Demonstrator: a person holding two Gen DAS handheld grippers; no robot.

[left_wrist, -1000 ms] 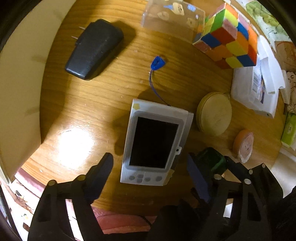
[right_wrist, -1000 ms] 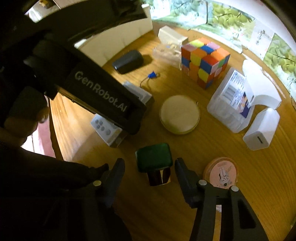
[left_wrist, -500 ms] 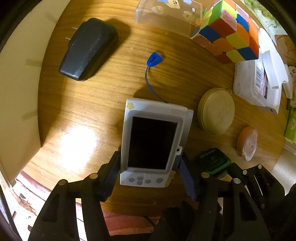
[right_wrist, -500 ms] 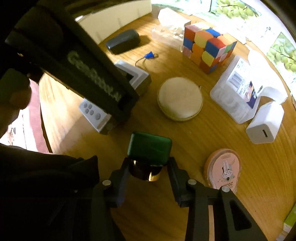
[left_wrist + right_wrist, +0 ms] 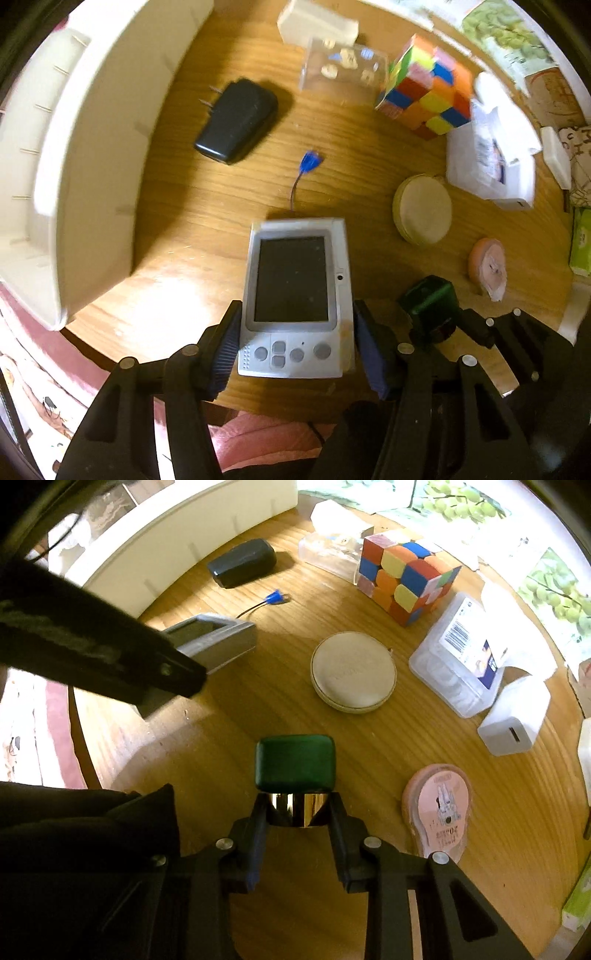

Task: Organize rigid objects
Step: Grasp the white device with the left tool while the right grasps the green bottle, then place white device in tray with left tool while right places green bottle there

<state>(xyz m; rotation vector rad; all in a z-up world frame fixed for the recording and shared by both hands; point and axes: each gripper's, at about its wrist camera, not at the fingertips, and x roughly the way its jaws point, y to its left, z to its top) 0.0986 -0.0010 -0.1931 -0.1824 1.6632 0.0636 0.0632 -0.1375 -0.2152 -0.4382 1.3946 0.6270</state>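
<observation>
The left claw (image 5: 295,345) has just been closing and now squeezes the grey gadget (image 5: 295,299) by its two long sides, so it will not slip. The right claw (image 5: 297,812) is clenched on the shiny base of the green-topped bottle (image 5: 295,764). Both things are just above the table (image 5: 369,738), probably going to the white tray (image 5: 92,147) nearby.

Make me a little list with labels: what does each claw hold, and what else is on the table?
left gripper: shut on grey gadget, its jaws just closed in
right gripper: shut on green-topped bottle
table: round, wooden
colourful: cube
black: charger
round: beige case
pink: tape dispenser
white: tray, left of the charger
</observation>
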